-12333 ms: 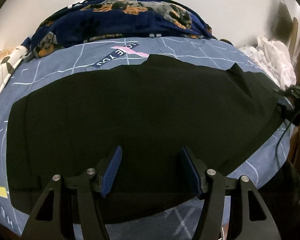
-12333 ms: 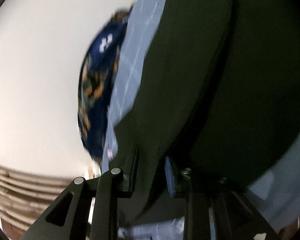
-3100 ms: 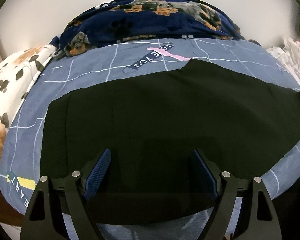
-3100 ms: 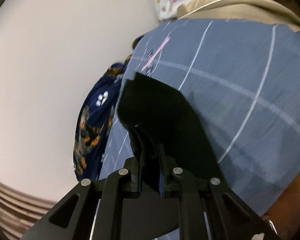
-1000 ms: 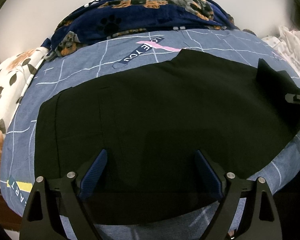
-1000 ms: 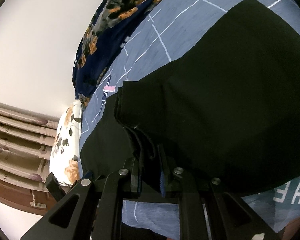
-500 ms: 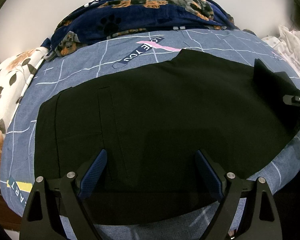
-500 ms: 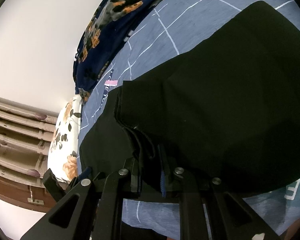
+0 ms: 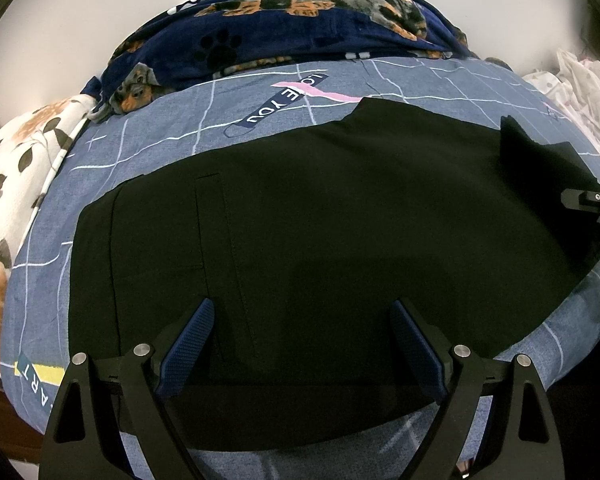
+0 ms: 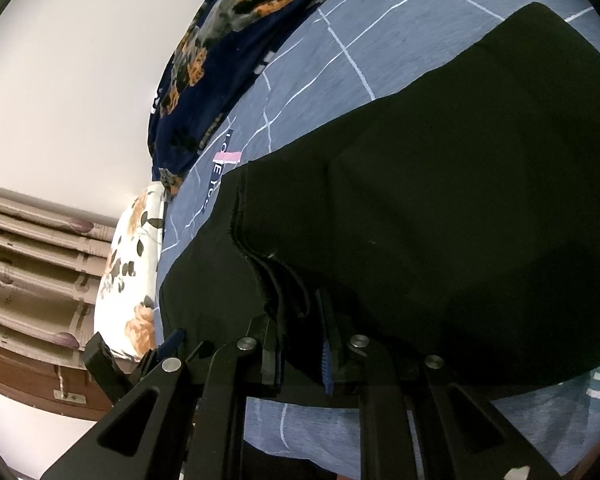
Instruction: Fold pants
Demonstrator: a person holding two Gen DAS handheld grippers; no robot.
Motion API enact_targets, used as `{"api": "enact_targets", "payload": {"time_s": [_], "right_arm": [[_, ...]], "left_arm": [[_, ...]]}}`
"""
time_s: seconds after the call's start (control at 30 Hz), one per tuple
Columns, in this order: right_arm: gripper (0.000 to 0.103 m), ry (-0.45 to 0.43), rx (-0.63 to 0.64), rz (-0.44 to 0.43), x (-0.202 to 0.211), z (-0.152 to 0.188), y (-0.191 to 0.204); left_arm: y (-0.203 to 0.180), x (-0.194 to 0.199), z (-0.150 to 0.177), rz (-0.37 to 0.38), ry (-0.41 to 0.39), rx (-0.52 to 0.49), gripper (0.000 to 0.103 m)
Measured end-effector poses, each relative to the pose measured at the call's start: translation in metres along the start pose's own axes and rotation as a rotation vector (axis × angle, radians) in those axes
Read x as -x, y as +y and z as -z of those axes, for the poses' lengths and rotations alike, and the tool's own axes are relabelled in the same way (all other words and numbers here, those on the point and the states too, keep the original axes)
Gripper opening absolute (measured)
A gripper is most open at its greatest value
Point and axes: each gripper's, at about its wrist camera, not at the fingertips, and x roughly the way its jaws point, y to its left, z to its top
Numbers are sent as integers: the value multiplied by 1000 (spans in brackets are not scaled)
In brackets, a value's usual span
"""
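Note:
Black pants (image 9: pixel 320 232) lie spread across a blue-grey bedsheet (image 9: pixel 160 136), waistband and pocket seam at the left. My left gripper (image 9: pixel 300 340) is open and empty, hovering over the pants' near edge. My right gripper (image 10: pixel 296 344) is shut on the hem end of the pants (image 10: pixel 440 220), lifted and folded back over the rest. In the left wrist view the right gripper (image 9: pixel 592 204) shows at the far right with the raised black flap (image 9: pixel 540 168).
A navy dog-print blanket (image 9: pixel 300 28) lies bunched at the far side of the bed. A white floral pillow (image 9: pixel 16 168) lies at the left, white spotted cloth (image 9: pixel 580 88) at the right. A wooden headboard (image 10: pixel 28 272) shows in the right wrist view.
My right gripper has carried the held hem end a little further left over the pants. The left gripper has stayed open and nearly still.

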Motion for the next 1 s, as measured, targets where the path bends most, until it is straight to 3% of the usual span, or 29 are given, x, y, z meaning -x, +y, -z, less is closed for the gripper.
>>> {"api": "enact_targets", "payload": {"time_s": [1.0], "right_arm": [[18, 29, 3, -1, -11, 6, 7]], "left_arm": [[0, -1, 0, -1, 2, -1, 91]]}}
